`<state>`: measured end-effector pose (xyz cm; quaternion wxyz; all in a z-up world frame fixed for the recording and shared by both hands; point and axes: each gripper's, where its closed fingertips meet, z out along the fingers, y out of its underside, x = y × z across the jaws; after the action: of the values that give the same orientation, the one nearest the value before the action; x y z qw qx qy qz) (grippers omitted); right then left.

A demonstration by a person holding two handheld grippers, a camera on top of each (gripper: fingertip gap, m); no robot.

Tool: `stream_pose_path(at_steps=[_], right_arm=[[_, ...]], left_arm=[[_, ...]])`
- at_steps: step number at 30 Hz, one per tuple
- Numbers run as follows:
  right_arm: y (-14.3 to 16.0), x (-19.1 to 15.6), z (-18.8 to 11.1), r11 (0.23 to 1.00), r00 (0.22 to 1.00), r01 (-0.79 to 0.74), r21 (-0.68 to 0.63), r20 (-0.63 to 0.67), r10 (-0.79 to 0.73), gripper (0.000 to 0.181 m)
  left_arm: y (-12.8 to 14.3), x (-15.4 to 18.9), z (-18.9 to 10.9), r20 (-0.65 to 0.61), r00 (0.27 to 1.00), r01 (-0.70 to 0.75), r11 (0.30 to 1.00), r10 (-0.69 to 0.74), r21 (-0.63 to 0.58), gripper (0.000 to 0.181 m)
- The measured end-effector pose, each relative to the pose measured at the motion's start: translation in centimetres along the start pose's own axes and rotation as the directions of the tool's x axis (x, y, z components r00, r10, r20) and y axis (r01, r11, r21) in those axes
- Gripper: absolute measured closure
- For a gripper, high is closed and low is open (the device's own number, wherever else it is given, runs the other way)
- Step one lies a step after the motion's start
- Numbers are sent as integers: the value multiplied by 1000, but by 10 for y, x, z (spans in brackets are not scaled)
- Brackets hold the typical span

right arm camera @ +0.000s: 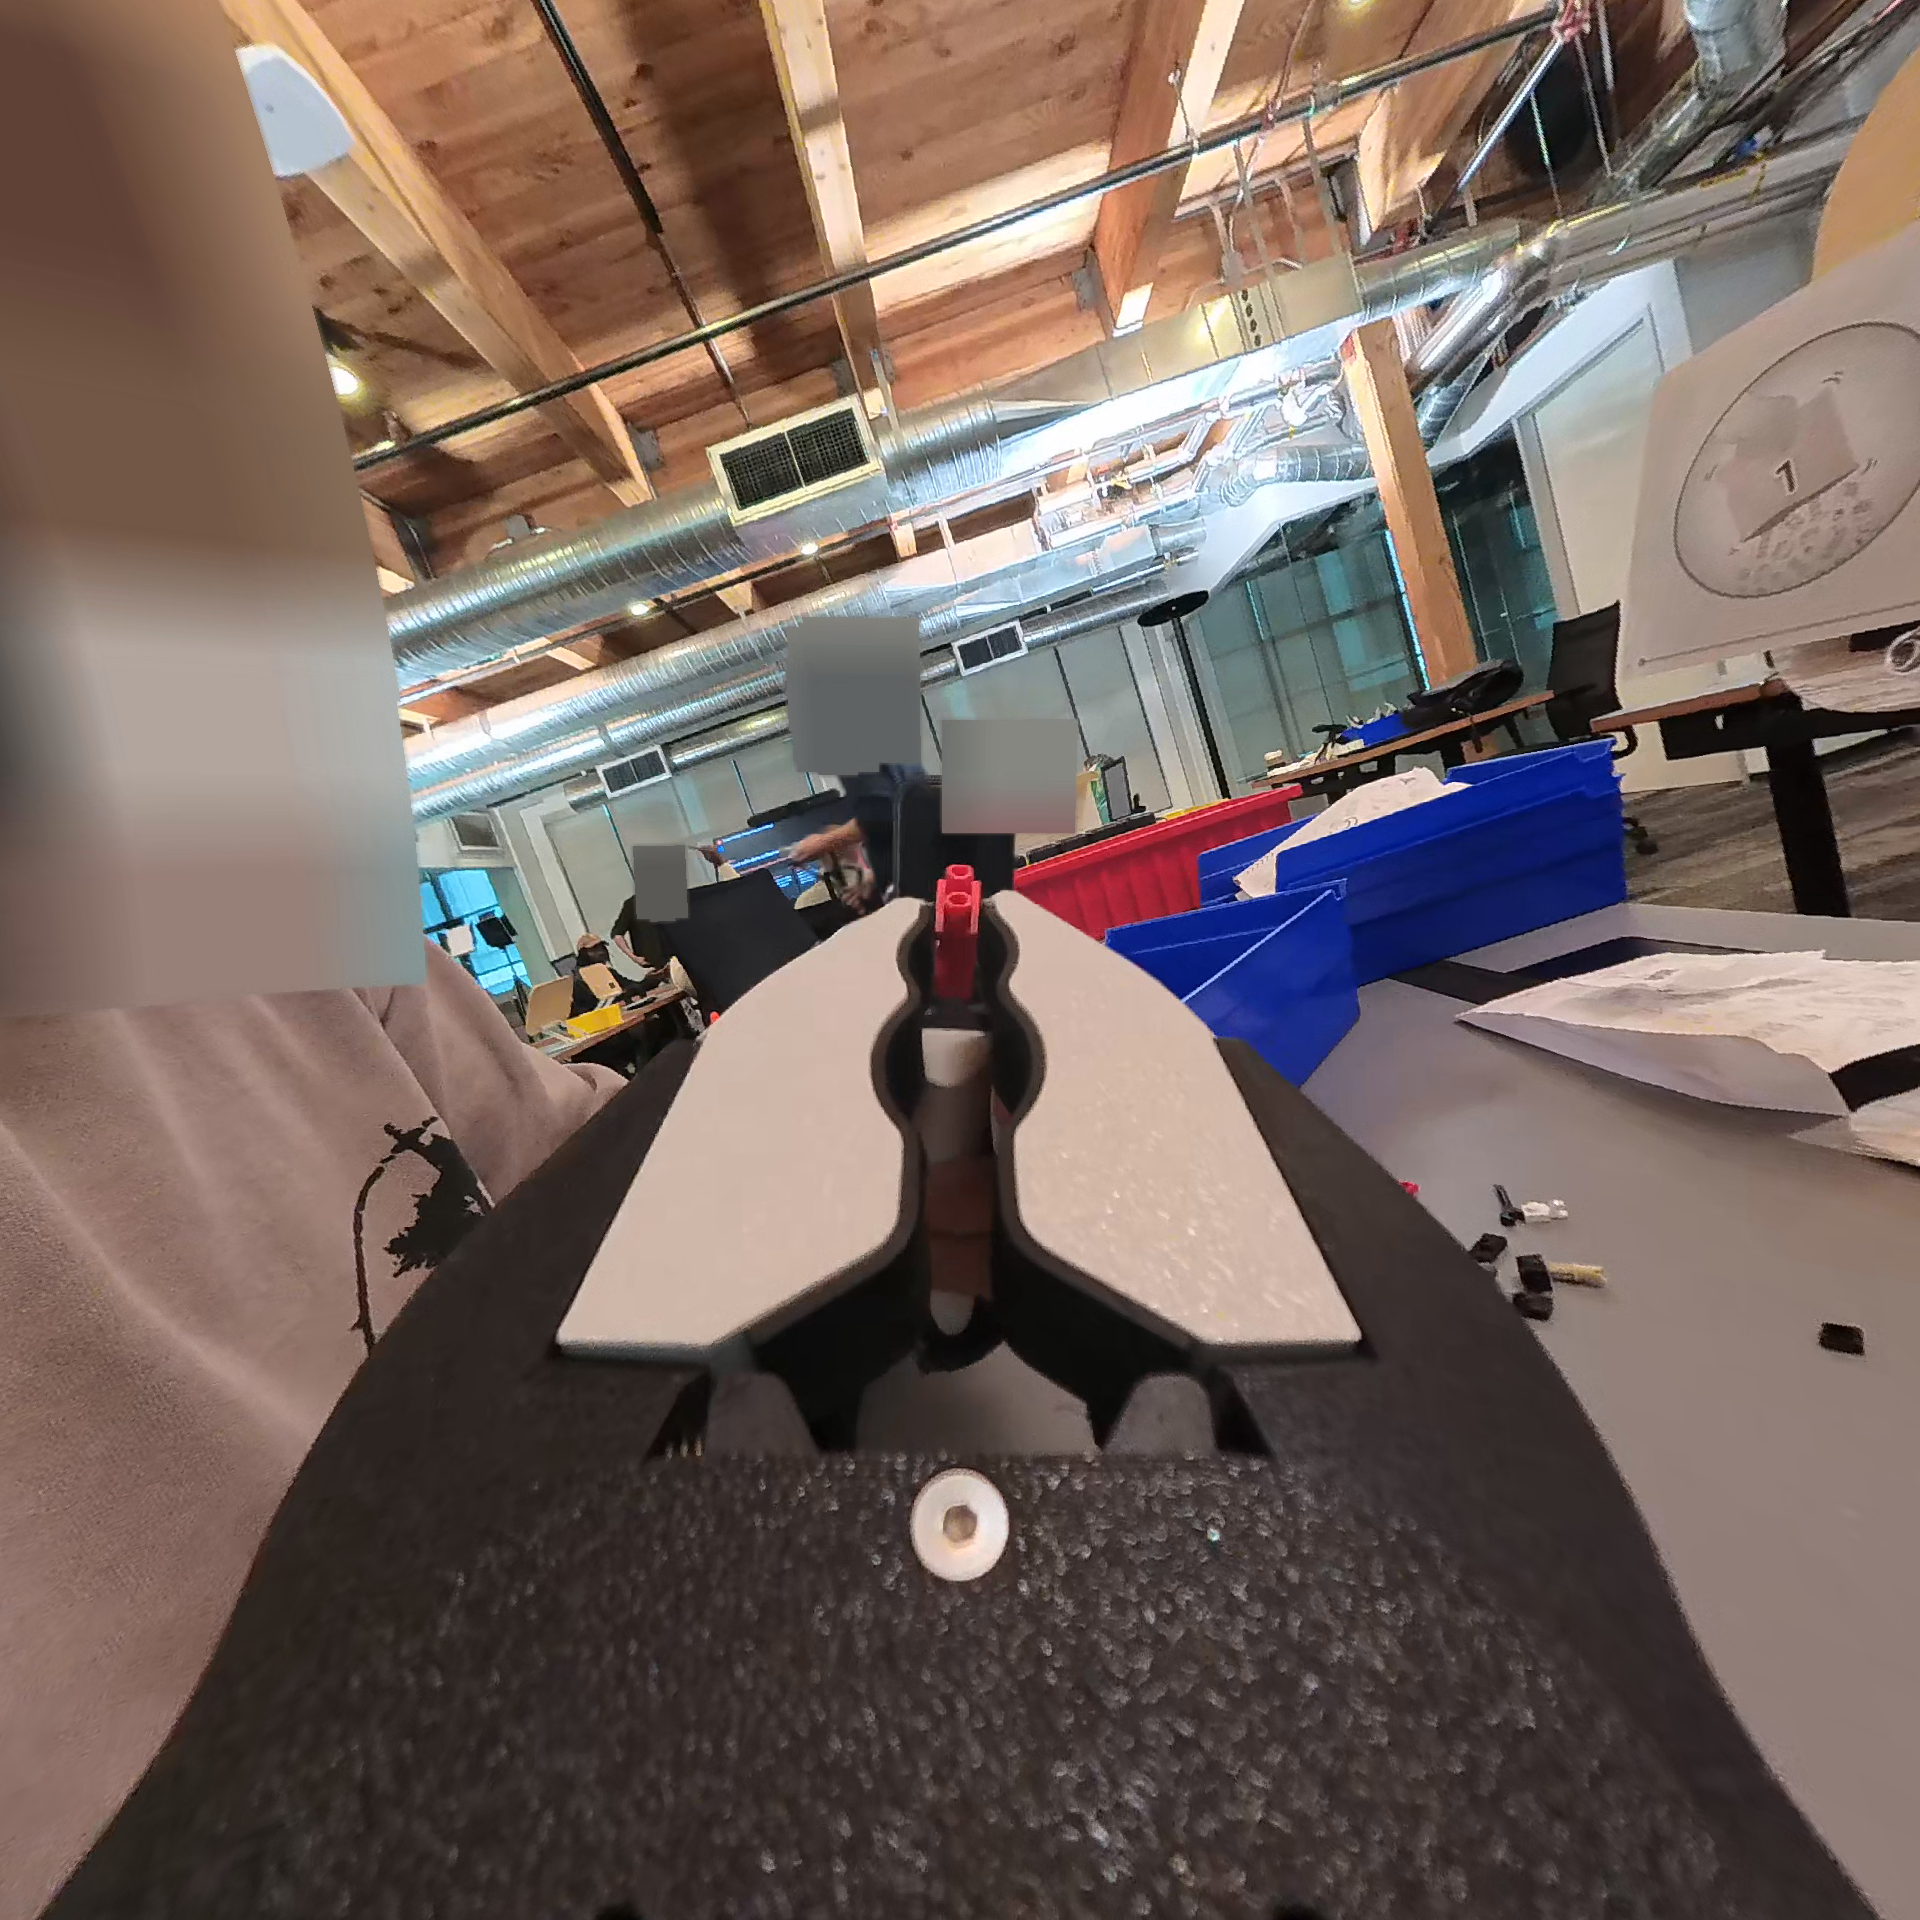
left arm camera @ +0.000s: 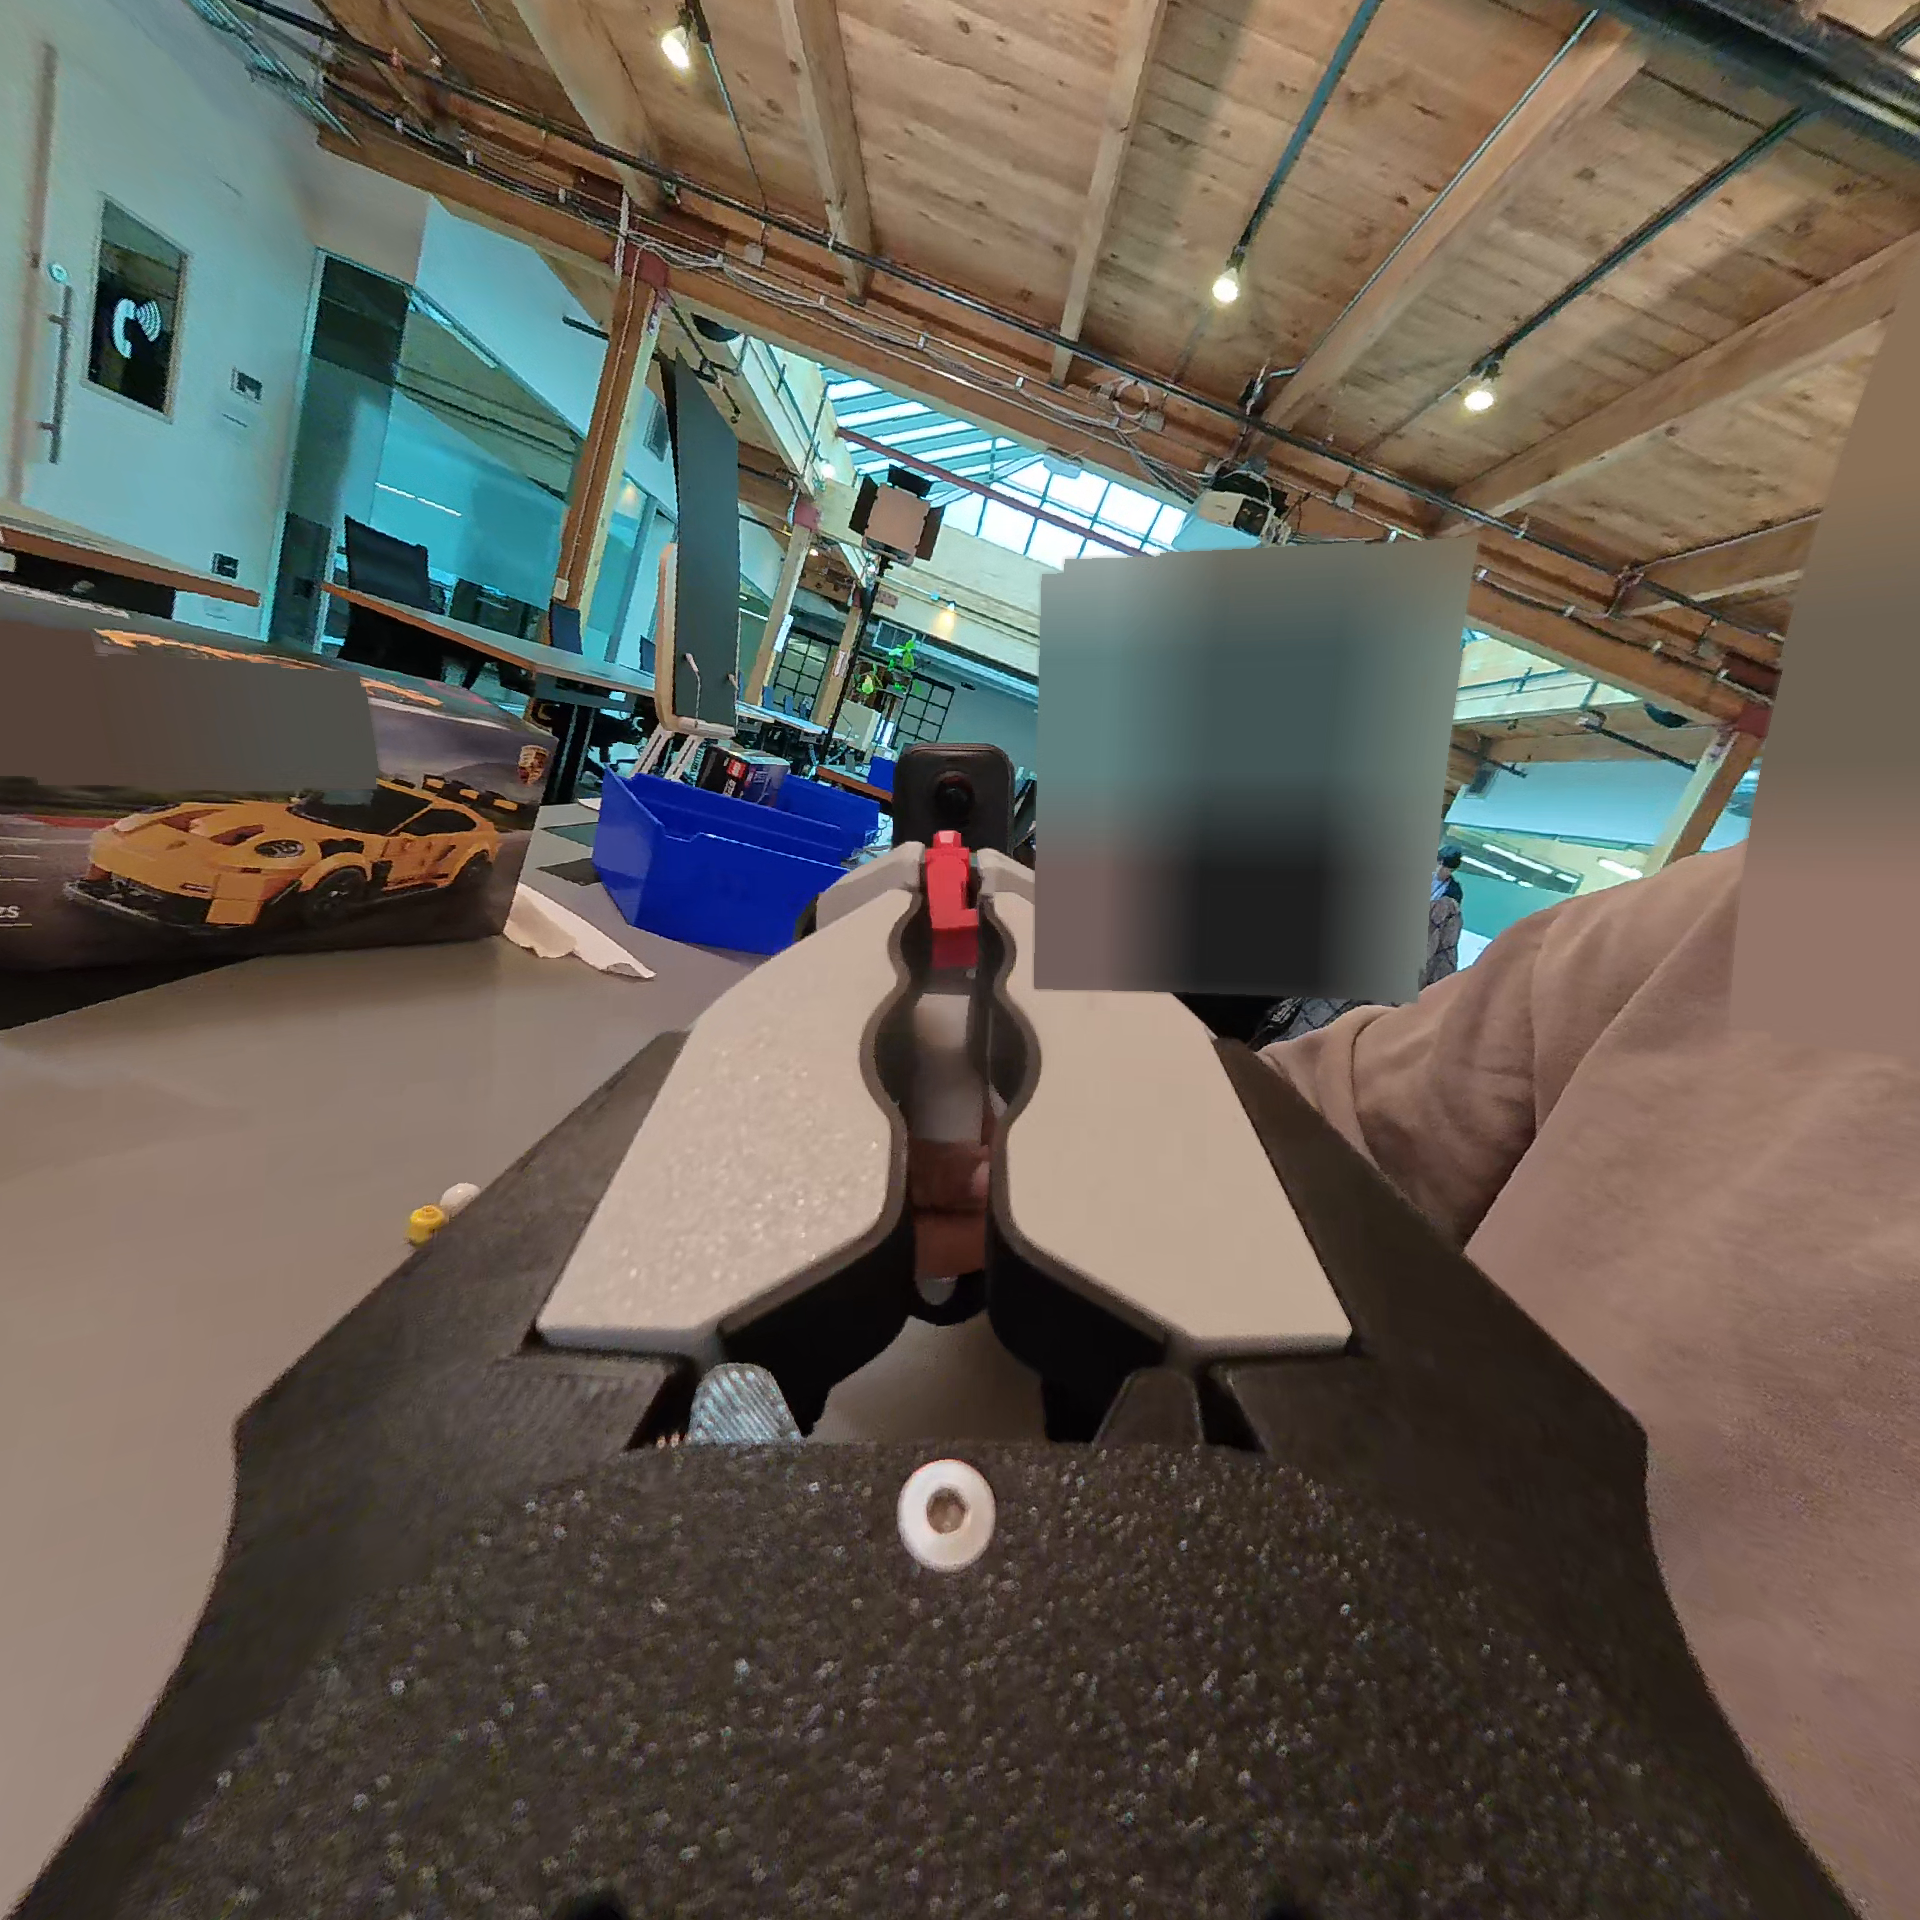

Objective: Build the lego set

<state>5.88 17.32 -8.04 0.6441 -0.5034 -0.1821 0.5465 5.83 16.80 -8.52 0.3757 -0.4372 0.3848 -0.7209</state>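
Red piece (left arm camera: 951, 899): small, held upright at the tips of the left gripper (left arm camera: 951, 883), jaws closed on it. The piece is raised above the grey table (left arm camera: 260, 1122), which lies low in the view. Just past the tips stands the other gripper's black camera (left arm camera: 954, 795), facing this way.

Red brick (right arm camera: 956, 930): in the right wrist view, two studs showing on top, pinched between the tips of the right gripper (right arm camera: 956, 920), jaws narrow around it. Whether this is the same piece both grippers hold cannot be told.

Loose parts: one yellow stud (left arm camera: 424, 1224) and one white stud (left arm camera: 457, 1197) touching each other on the table, left of the left gripper. A scatter of black bits (right arm camera: 1527, 1273) lies on the table to the right of the right gripper.

Set box (left arm camera: 270, 821): printed with a yellow car, standing on the table at far left.

Bins: blue bin (left arm camera: 717, 862) behind the box; further blue bins (right arm camera: 1455, 862) and a red bin (right arm camera: 1153, 862) beyond the right gripper.

Paper: opened bag (right arm camera: 1683, 1023) flat on the table at right; a booklet (right arm camera: 1787, 488) propped upright above it.

Person: beige sleeve (left arm camera: 1558, 1091) at right of the left view, beige shirt (right arm camera: 187, 1195) at left of the right view.
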Motion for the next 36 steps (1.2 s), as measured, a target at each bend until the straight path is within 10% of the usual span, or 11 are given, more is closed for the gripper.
stream_pose_path(at_steps=[9,16,25,28,32,36], right_arm=[[10,3,-3,982,1000,1,-191,6,0,174],[96,56,-100,383,947,80,-920,-50,-317,150],[152,66,-110,180,956,20,-983,-34,-292,173],[144,67,-101,248,947,73,-966,-11,-322,173],[62,50,-47,757,971,101,-646,-101,-216,174],[21,21,-25,929,998,40,-369,-39,-58,174]], left_arm=[[7,-5,-2,34,998,-51,995,55,-89,173],[28,-42,-39,138,967,-147,911,214,-385,173],[62,-47,-47,98,974,-124,841,204,-527,173],[66,-46,-48,96,977,-108,836,188,-538,173],[59,-37,-40,80,988,-76,870,131,-487,173],[50,-25,-29,65,994,-52,900,88,-433,173]])
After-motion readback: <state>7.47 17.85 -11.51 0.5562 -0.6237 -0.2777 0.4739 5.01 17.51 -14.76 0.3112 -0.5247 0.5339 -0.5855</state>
